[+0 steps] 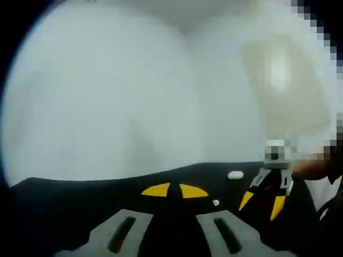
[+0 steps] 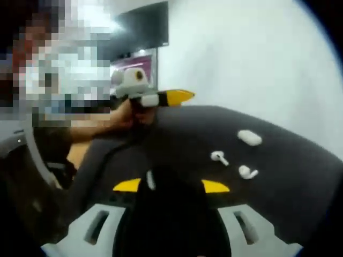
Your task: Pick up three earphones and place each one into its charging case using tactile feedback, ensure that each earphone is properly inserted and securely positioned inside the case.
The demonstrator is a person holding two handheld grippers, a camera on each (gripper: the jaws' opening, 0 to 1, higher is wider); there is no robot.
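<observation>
A dark counter (image 2: 300,176) sits against a pale wall (image 2: 257,53).

In the right gripper view, three small white pieces lie on the counter ahead of the right claw (image 2: 170,186). One is an oval charging case (image 2: 249,137), farthest away. The other two are loose earphones with short stems: the first earphone (image 2: 218,157) lies nearer the middle, and the second earphone (image 2: 247,172) just right of it. All three lie apart from each other. The right claw's two yellow-tipped jaws stand apart, open, with a small white item (image 2: 150,180) beside the left tip; too blurred to say whether it is gripped.

The left claw (image 2: 161,98) is raised at upper left, held in a hand (image 2: 124,115).

In the left gripper view, the left claw's jaws are spread, empty. One white oval and one tiny white speck lie on the counter beyond, near the right claw.
</observation>
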